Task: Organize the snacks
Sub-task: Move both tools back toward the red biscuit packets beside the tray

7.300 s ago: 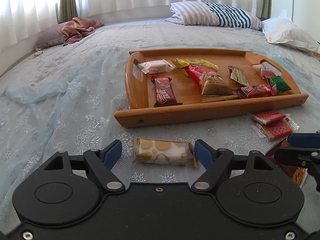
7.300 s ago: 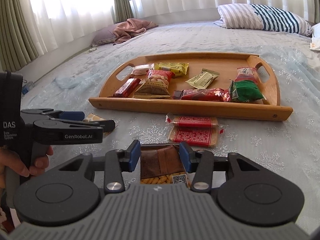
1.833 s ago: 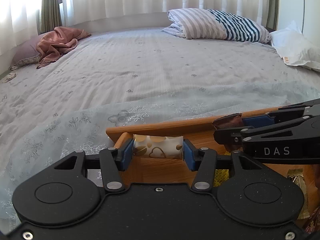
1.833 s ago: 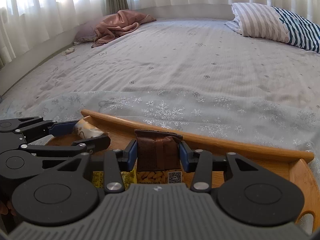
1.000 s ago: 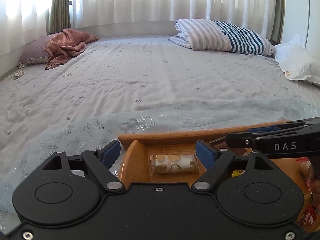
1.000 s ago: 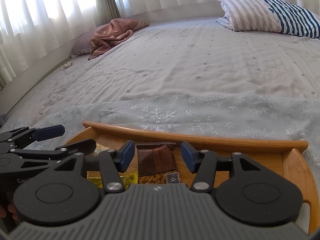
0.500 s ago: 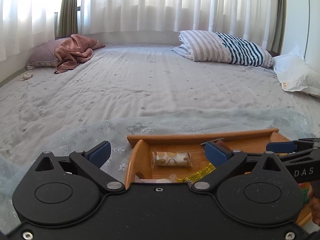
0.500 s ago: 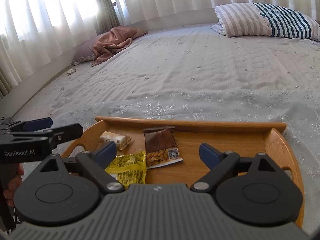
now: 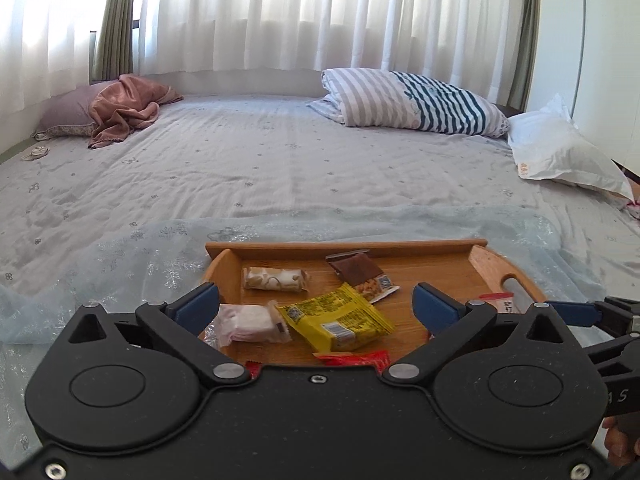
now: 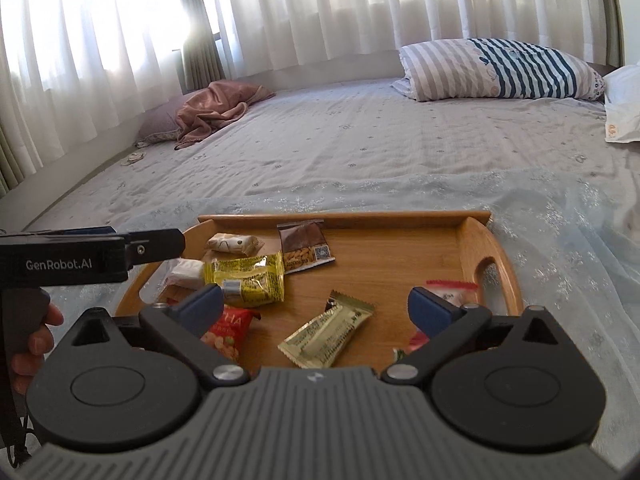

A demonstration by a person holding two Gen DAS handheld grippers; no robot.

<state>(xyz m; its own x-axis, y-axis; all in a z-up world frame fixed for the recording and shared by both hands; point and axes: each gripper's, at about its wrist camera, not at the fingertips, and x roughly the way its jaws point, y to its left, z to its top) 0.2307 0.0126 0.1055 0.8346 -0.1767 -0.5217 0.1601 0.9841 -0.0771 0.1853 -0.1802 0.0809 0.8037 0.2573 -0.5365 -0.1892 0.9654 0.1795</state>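
left claw (image 9: 316,306) spread wide, empty, above wooden tray (image 9: 486,258) holding snacks.

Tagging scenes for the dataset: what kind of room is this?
Most likely a bedroom: a wide made bed with a striped pillow, sheer curtains behind it. The wooden snack tray sits on the bedding.

— Where does the light come from?
— Daylight through the sheer curtains (image 10: 360,12) behind the bed (image 9: 280,176); the right wrist view blows out to white glare at its upper left.
— Shadows?
— Soft, faint ones under the wrappers on the tray (image 10: 400,256).
— Sharpness?
— Mid-frame is crisp. Fisheye bending curves the curtains and the bed's far edge, and the corners darken to black.
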